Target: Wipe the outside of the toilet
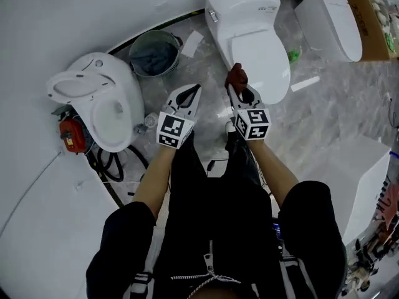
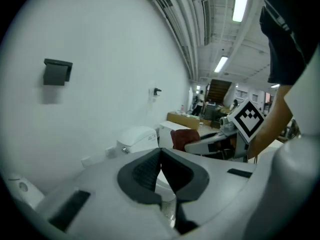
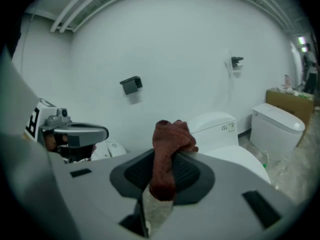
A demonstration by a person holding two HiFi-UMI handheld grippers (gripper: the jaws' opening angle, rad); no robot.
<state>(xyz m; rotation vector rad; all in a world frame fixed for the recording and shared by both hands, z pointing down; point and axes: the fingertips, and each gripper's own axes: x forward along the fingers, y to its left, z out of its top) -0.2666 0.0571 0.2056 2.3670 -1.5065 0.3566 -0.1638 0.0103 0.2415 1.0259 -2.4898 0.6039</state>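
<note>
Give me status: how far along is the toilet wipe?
Done: the cloth is clamped in the right tool. In hand: it is held at the near side of the toilet; contact can't be confirmed. The left tool is shut and empty. Left: the wiping itself; no part of the outside visibly looks wiped.

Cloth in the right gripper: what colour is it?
The cloth is dark reddish-brown; the right gripper view shows it best.
</note>
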